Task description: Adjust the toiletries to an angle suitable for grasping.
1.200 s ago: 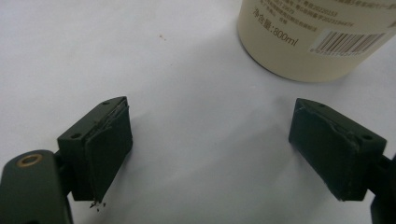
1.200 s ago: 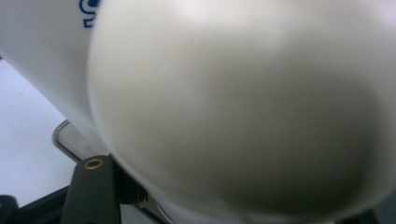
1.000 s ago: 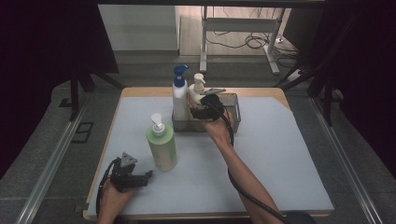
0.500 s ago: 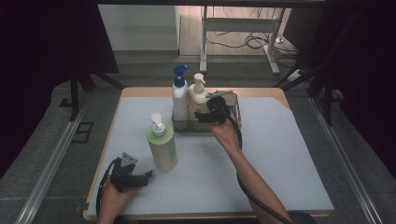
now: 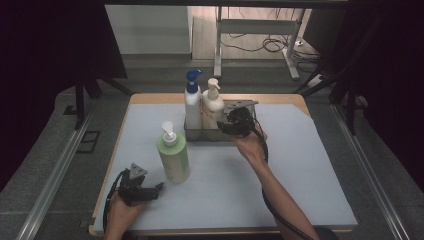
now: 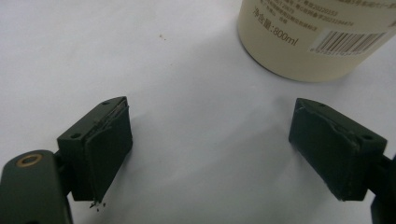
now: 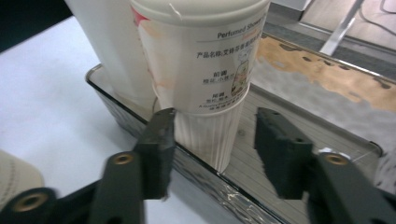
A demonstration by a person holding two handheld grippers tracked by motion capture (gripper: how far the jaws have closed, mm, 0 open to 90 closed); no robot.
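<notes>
Green bottle (image 5: 173, 155) amid open mat (image 5: 300, 165)

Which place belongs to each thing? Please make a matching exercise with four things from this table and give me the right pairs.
Things:
1. green bottle
2. blue-capped bottle
3. cream bottle
4. left hand-held gripper

Places:
A. in the metal tray, at its left end
B. near the front left corner of the table, jaws open
C. standing alone on the white mat, outside the tray
D. in the tray, just before the right hand-held gripper

Pairs: 1-C, 2-A, 3-D, 4-B
</notes>
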